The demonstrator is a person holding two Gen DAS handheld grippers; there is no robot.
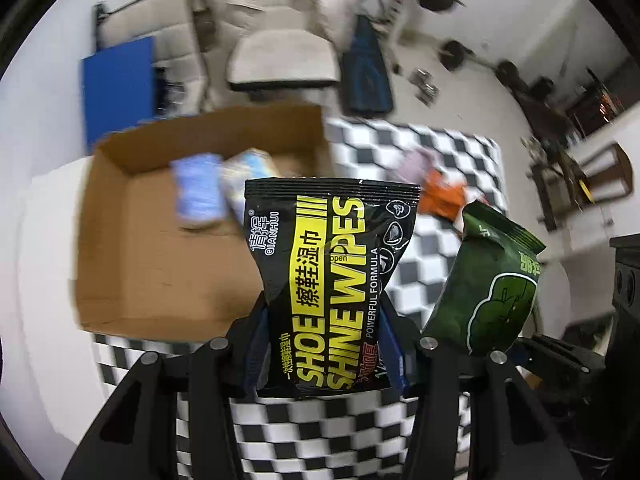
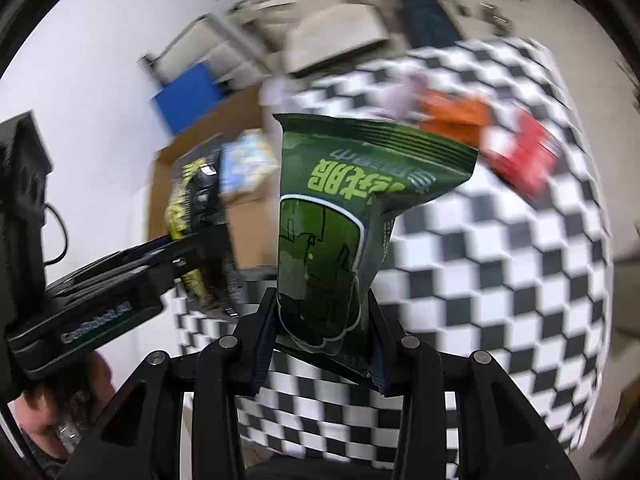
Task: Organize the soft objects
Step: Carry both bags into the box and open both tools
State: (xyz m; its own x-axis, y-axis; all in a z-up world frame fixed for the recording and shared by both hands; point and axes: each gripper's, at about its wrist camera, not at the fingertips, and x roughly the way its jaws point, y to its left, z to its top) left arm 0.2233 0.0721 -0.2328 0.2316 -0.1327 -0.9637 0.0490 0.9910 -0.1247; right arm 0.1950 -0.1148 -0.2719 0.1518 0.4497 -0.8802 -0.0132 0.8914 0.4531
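My left gripper (image 1: 326, 320) is shut on a black and yellow shoe wipes pack (image 1: 332, 264), held upright in the air just right of an open cardboard box (image 1: 160, 280). The box holds two light blue packs (image 1: 198, 192). My right gripper (image 2: 322, 320) is shut on a green wipes pack (image 2: 340, 216), also held upright above the checkered cloth (image 2: 500, 260). The green pack shows in the left wrist view (image 1: 488, 280) to the right. The left gripper with its black pack (image 2: 200, 232) shows in the right wrist view at left, near the box (image 2: 248, 224).
On the checkered cloth lie an orange soft item (image 1: 440, 196), a lilac soft item (image 1: 412, 164) and a red pack (image 2: 524, 156). A beige chair (image 1: 280, 60), a blue panel (image 1: 120, 88) and dark gear stand beyond the table.
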